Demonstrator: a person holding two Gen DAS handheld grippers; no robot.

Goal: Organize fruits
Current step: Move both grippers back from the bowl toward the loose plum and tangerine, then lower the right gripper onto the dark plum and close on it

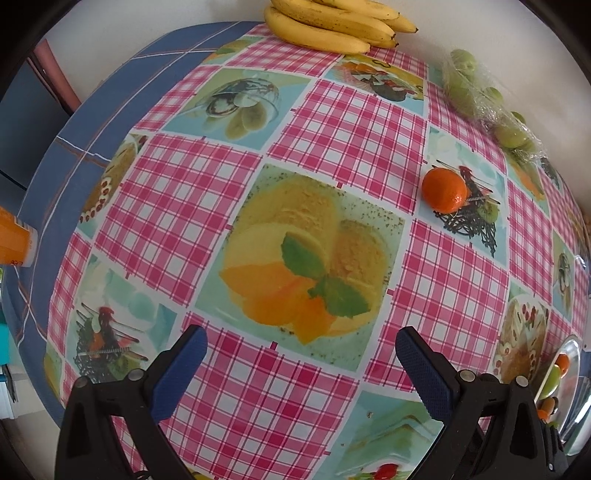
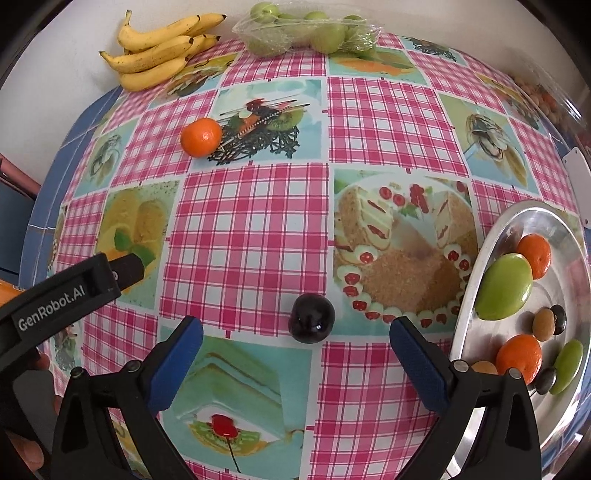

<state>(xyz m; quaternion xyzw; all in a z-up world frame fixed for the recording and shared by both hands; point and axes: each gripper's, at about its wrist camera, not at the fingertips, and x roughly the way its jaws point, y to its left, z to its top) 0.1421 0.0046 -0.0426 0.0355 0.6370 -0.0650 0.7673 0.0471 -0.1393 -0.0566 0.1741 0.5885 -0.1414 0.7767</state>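
Note:
A loose orange [image 1: 444,190] [image 2: 201,137] lies on the chequered tablecloth, far ahead of my open left gripper [image 1: 299,362], which hovers empty over a printed dessert picture. A dark plum [image 2: 312,323] rests on the cloth just ahead of my open right gripper [image 2: 295,358], centred between its blue fingertips and not touched. The silver plate [image 2: 480,258] at the right holds oranges [image 2: 535,254], green fruits [image 2: 504,288] and small dark and brown fruits. The left gripper's black body [image 2: 70,291] shows at the left of the right wrist view.
A bunch of bananas [image 2: 159,51] [image 1: 332,26] and a plastic-wrapped tray of green fruits [image 2: 306,35] [image 1: 480,99] lie along the far wall. A clear container [image 2: 543,96] sits at the far right. The table's blue edge [image 1: 85,122] runs along the left. An orange cup [image 1: 14,240] stands at the left.

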